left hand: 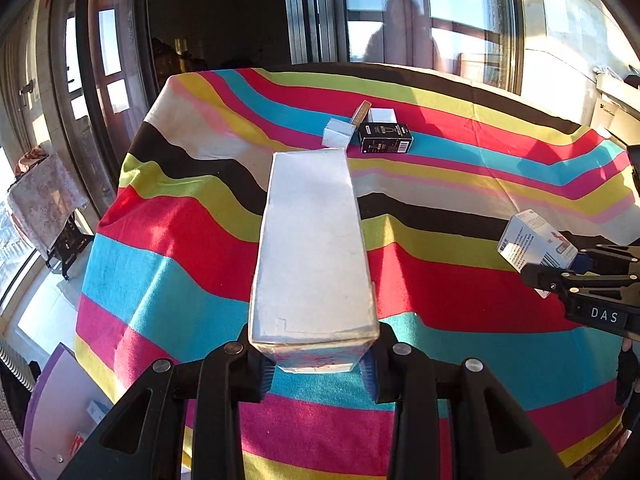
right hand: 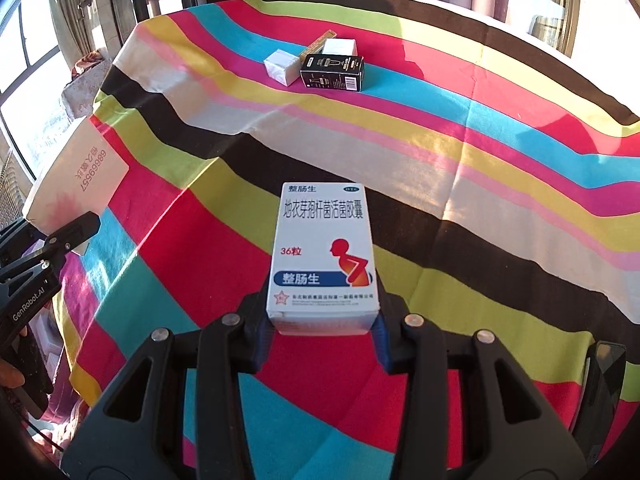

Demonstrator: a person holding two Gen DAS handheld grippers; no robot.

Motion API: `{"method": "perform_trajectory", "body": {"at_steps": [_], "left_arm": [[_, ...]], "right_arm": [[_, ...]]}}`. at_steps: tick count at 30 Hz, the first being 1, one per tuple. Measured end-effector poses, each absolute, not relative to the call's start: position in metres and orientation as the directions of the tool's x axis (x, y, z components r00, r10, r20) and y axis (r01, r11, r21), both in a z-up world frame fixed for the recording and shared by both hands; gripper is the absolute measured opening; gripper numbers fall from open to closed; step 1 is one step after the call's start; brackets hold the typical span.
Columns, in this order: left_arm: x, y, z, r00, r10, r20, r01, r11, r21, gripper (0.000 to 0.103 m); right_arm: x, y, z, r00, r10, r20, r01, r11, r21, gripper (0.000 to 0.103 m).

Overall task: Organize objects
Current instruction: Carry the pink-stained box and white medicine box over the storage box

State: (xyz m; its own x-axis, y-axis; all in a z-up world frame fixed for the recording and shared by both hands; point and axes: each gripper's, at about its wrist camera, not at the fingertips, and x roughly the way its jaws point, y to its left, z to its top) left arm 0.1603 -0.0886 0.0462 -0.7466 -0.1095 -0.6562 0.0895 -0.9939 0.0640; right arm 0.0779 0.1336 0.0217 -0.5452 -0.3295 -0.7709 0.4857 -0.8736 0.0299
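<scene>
Nearest the left wrist camera, the left gripper (left hand: 316, 364) pinches the near end of a long white carton (left hand: 312, 248), one blue pad against each side. The carton reaches forward and slightly upward from the fingers, above the striped tablecloth (left hand: 460, 292) near its front edge, its plain top face turned to the lens. In the right wrist view the same carton (right hand: 76, 176) shows at the left edge, tilted, with red printed digits on its side, and the left gripper's black fingers (right hand: 68, 236) close on its lower end.

The right gripper (right hand: 322, 334) likewise clamps a medicine box (right hand: 324, 252) by its near end, held level and pointing toward the far edge of the table. The box is white with a blue band, a red figure and Chinese lettering, and it hangs over the red and black stripes near the cloth's front middle. From the left wrist view this box (left hand: 532, 240) appears at the right side, tipped, gripped by the right gripper (left hand: 556, 268) whose arm is cut off by the picture's edge.

Near the far edge of the table sits a small cluster: a black box (right hand: 334, 72), a white box (right hand: 282, 65) just left of it, a second white box (right hand: 340, 46) behind, and a thin gold box (right hand: 318, 44) between them. How they touch is hard to make out at this size
</scene>
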Motion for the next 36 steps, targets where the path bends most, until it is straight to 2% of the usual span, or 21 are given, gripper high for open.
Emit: {"method": "perform_trajectory", "body": {"at_steps": [22, 36], "left_arm": [[0.217, -0.085, 0.048, -0.743, -0.090, -0.663, 0.058, -0.996, 0.070, 0.036], [0.254, -0.128, 0.055, -0.754, -0.149, -0.640, 0.164, -0.986, 0.035, 0.036]], "right_arm": [[0.140, 0.110, 0.038, -0.546, -0.329, -0.770, 0.565, -0.823, -0.049, 0.045], [0.189, 0.058, 0.050, -0.521, -0.386, -0.761, 0.688, -0.717, -0.108, 0.045]]}}
